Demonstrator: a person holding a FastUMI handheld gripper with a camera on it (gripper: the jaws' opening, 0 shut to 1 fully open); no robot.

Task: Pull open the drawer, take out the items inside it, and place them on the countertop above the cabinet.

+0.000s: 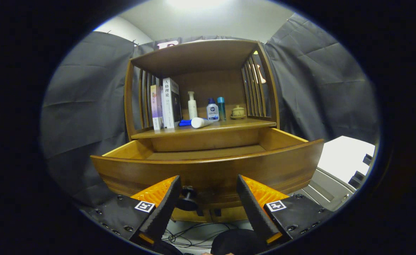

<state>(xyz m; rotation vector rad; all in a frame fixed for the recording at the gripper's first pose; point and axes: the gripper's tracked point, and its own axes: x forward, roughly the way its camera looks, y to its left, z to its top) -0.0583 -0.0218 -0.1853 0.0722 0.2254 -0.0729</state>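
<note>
Drawer [208, 166] sits pulled out just ahead of the jaws, which stand wide apart and hold nothing. Its dark knob [188, 198] is between them, near the left finger [163, 209].

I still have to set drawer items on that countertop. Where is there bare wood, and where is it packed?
The countertop is bare along its front edge, right of the lying white tube, and ahead of the small lidded pot. Crowded: the books at left, then the pump bottle and two small bottles. The gripper is open beside the drawer knob.
</note>
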